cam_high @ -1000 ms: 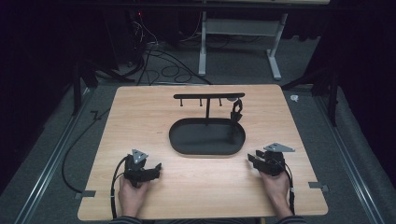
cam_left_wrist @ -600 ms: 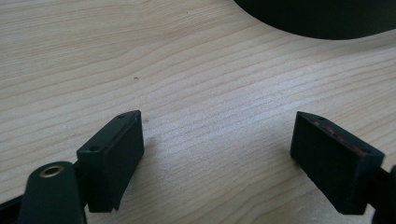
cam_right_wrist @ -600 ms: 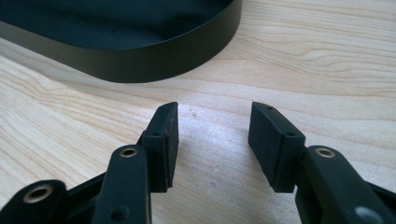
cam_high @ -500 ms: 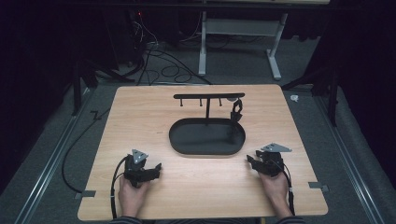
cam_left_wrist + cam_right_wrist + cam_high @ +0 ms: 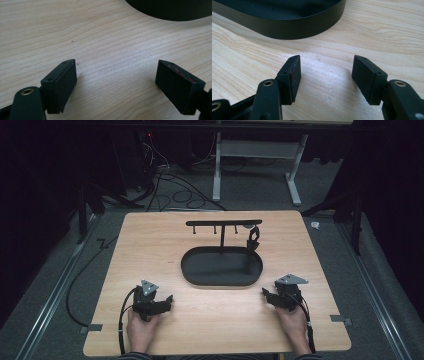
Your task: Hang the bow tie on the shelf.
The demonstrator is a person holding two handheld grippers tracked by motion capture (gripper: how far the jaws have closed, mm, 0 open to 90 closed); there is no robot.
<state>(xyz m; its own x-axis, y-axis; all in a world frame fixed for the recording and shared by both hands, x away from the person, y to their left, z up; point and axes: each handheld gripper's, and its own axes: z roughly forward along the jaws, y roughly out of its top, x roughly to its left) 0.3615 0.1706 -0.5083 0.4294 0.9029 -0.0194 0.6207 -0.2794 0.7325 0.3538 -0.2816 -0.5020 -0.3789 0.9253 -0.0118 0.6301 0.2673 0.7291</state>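
Both the left gripper (image 5: 168, 299) and right gripper (image 5: 266, 294), its jaws just opened, rest agape and empty beside the tray (image 5: 200, 279), 1 dark item, seemingly a clip (image 5: 253, 239), hanging on the rack (image 5: 223, 223).

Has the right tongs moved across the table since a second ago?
No. The right tongs rest at the same spot beside the black tray; only their jaws have just been opening, with nothing between them.

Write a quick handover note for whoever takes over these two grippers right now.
Left gripper: open, nothing between the jaws, resting low over bare table.
Right gripper: jaws have just been opening, now wide, nothing between them.
Black oval tray sits mid-table, between and beyond both grippers; its T-shaped stand has a small dark item hanging at the right end.
Done: nothing visibly moved.
Left: likely reach for the hanging item; neither gripper is near it yet.
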